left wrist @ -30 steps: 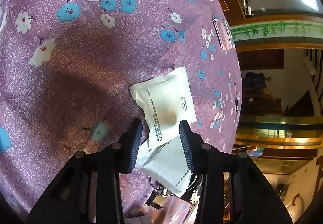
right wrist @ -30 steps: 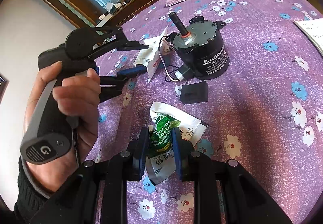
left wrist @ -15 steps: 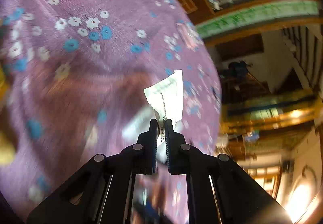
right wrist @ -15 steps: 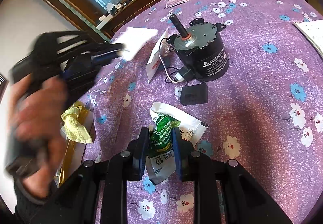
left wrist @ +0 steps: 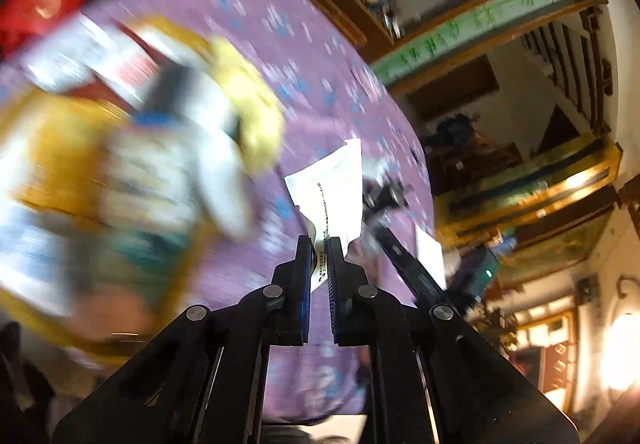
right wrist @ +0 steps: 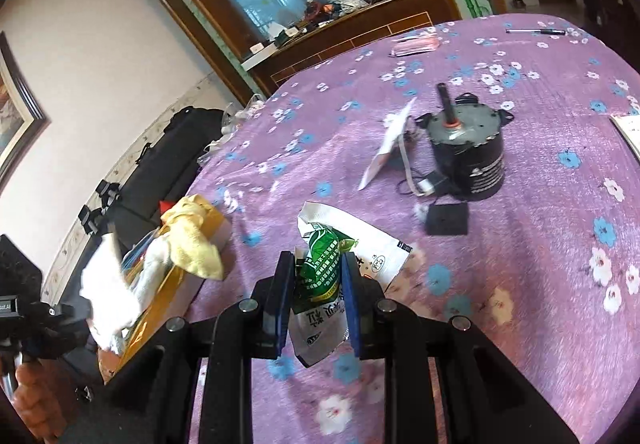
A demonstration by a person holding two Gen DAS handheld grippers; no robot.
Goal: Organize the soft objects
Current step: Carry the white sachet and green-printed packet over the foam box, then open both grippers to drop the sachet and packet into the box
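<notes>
My left gripper [left wrist: 319, 244] is shut on a corner of a white printed sachet [left wrist: 334, 188] and holds it in the air. In the right wrist view that gripper [right wrist: 76, 314] and its sachet [right wrist: 106, 292] hang over the orange box [right wrist: 168, 296] at the table's left edge. A yellow cloth [right wrist: 196, 240] and other soft items lie in the box, which is blurred in the left wrist view [left wrist: 52, 148]. My right gripper [right wrist: 316, 272] is shut on a green and white packet [right wrist: 320, 276], just above a white wrapper [right wrist: 376, 244] on the purple flowered tablecloth [right wrist: 520, 284].
A black motor [right wrist: 466, 152] with wires stands mid-table, with a white sachet [right wrist: 386, 146] leaning on it and a small black block [right wrist: 447, 219] in front. A pen [right wrist: 536, 31] and a pink packet [right wrist: 414, 43] lie far back. Paper [right wrist: 630, 128] lies at the right edge.
My left gripper shut on the white sachet beside the motor, lifted it and swung fast to the left, over the orange box. My right gripper rose a little with the green packet.
</notes>
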